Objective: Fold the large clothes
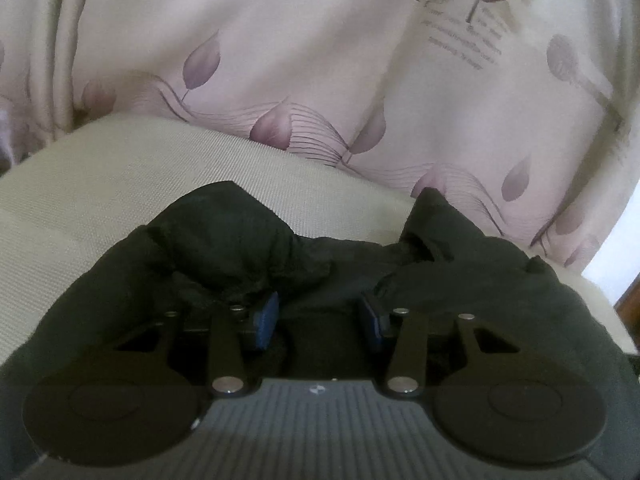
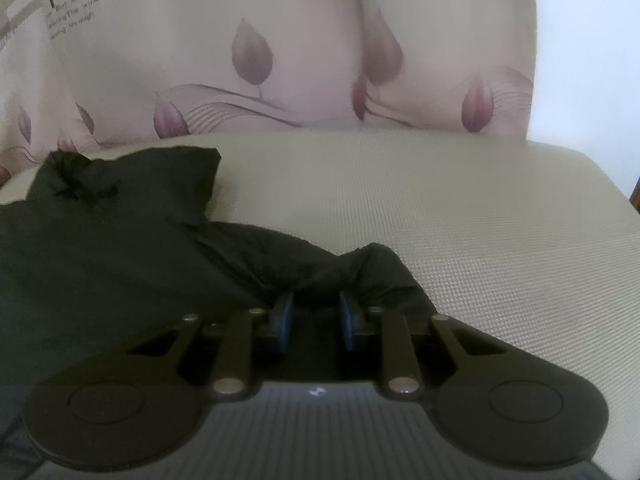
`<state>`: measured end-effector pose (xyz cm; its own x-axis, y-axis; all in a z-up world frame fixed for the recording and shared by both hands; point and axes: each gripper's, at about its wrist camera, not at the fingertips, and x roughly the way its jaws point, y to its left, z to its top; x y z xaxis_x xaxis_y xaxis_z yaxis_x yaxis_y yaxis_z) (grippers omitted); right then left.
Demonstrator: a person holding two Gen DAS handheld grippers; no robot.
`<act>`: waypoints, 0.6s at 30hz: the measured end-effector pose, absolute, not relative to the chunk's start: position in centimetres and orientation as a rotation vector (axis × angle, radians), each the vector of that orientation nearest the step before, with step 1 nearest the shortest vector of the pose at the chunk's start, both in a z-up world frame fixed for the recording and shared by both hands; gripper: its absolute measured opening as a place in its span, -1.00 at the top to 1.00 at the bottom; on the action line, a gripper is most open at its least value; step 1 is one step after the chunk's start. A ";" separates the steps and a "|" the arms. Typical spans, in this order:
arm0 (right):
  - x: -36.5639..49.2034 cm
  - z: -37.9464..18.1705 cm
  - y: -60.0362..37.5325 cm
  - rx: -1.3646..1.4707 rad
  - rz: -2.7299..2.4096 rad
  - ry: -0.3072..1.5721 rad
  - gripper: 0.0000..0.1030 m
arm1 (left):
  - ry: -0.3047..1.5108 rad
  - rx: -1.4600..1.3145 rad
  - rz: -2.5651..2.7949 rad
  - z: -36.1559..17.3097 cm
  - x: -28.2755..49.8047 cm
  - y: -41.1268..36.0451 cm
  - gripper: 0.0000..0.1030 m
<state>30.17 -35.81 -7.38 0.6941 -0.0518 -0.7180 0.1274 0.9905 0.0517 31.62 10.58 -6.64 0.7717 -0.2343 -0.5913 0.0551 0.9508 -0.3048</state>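
Note:
A black garment (image 1: 248,236) lies bunched on a beige woven surface (image 1: 80,200). In the left wrist view my left gripper (image 1: 320,314) sits low over it, its blue-padded jaws apart with black cloth lying between and around them. In the right wrist view the same garment (image 2: 100,248) spreads to the left, and a twisted end of it runs to my right gripper (image 2: 316,312). The right jaws stand a narrow gap apart with black fabric between them; whether they pinch it I cannot tell.
A pale curtain (image 1: 320,60) printed with mauve leaves and some text hangs right behind the surface, also in the right wrist view (image 2: 280,40). The beige surface (image 2: 480,220) stretches to the right of the garment. A bright white area (image 2: 592,60) shows at far right.

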 end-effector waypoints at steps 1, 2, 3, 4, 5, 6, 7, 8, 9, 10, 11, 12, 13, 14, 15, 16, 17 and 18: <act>30.1 -7.6 -35.6 0.082 -0.109 0.795 0.58 | 0.669 -0.292 -0.160 -6.8 31.6 10.7 0.09; 30.1 -7.7 -35.4 0.073 -0.111 0.790 0.58 | 0.669 -0.309 -0.161 -7.1 31.5 10.9 0.11; 30.1 -7.9 -35.5 0.084 -0.114 0.785 0.58 | 0.670 -0.325 -0.163 -7.2 31.6 11.1 0.12; 30.1 -8.0 -35.8 0.098 -0.117 0.781 0.58 | 0.671 -0.335 -0.164 -7.3 31.7 11.2 0.14; 30.0 -8.1 -35.9 0.103 -0.118 0.777 0.58 | 0.670 -0.346 -0.166 -7.5 31.7 11.4 0.15; 29.9 -8.2 -35.8 0.101 -0.120 0.772 0.58 | 0.669 -0.357 -0.170 -7.7 31.7 11.4 0.17; 29.9 -8.2 -35.7 0.092 -0.123 0.768 0.58 | 0.670 -0.374 -0.172 -7.9 31.8 11.7 0.19; 29.9 -8.3 -35.5 0.081 -0.127 0.763 0.58 | 0.672 -0.389 -0.170 -8.1 31.8 11.9 0.25; 29.9 -8.3 -35.4 0.073 -0.130 0.759 0.58 | 0.674 -0.404 -0.164 -8.3 31.8 12.1 0.34; 29.9 -8.4 -35.4 0.075 -0.131 0.754 0.58 | 0.677 -0.423 -0.158 -8.6 31.8 12.4 0.38; 29.9 -8.4 -35.4 0.077 -0.132 0.751 0.58 | 0.679 -0.446 -0.152 -8.9 31.8 12.7 0.46; 29.8 -8.5 -35.3 0.073 -0.134 0.748 0.58 | 0.683 -0.468 -0.144 -9.1 31.9 13.0 0.57; 29.9 -8.5 -35.3 0.067 -0.136 0.746 0.58 | 0.689 -0.490 -0.135 -9.3 31.9 13.3 0.63; 29.9 -8.6 -35.3 0.062 -0.136 0.744 0.58 | 0.694 -0.513 -0.127 -9.5 31.9 13.7 0.71; 30.0 -8.6 -35.3 0.059 -0.137 0.742 0.58 | 0.699 -0.543 -0.123 -9.8 31.9 14.1 0.75; 29.9 -8.6 -35.2 0.059 -0.136 0.741 0.58 | 0.702 -0.558 -0.121 -10.0 32.0 14.4 0.76; 30.0 -8.6 -35.3 0.059 -0.135 0.742 0.58 | 0.705 -0.565 -0.121 -10.0 32.0 14.5 0.76; 30.0 -8.5 -35.2 0.052 -0.134 0.745 0.58 | 0.709 -0.555 -0.117 -9.8 32.1 14.4 0.76</act>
